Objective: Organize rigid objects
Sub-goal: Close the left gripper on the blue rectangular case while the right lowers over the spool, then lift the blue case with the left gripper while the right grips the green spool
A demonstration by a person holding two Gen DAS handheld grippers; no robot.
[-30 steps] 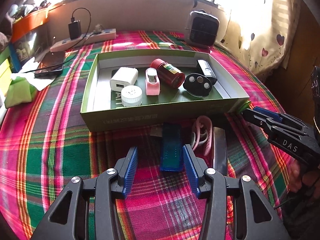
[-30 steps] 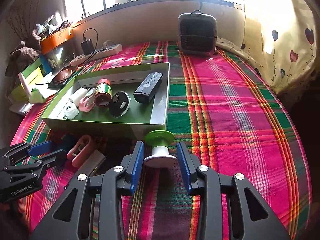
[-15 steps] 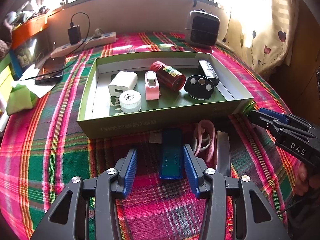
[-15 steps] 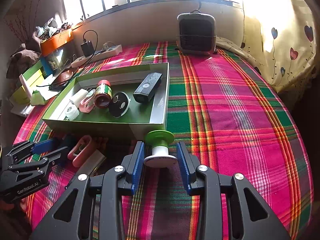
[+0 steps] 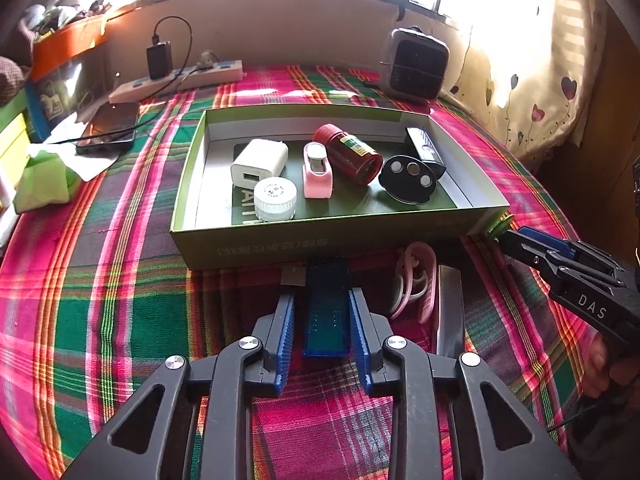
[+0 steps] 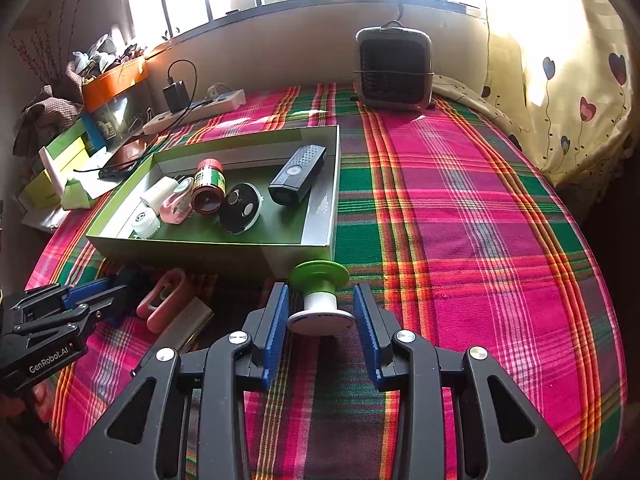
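1. The left claw stands with its blue-padded fingers narrowed around a dark blue rectangular plastic block lying flat on the plaid cloth; the pads sit at its two long sides, but whether they actually press on it I cannot tell.
2. The right claw is released, its fingers spread either side of a spool-shaped piece with a green disc top and white base, with gaps visible on both sides.
3. Just right of the blue block lie a pink plastic loop-shaped clip and a flat silvery metal strip, side by side.
4. Just beyond these things sits a shallow green cardboard box, and the spool rests at its near right corner.
5. Inside the box are a white square charger, a white round lidded jar, a pink clip-like holder, a dark red bottle on its side, a black oval disc with three round spots and a black remote.
6. Far back on the pink and green plaid tabletop stand a small grey fan heater and a white power strip.
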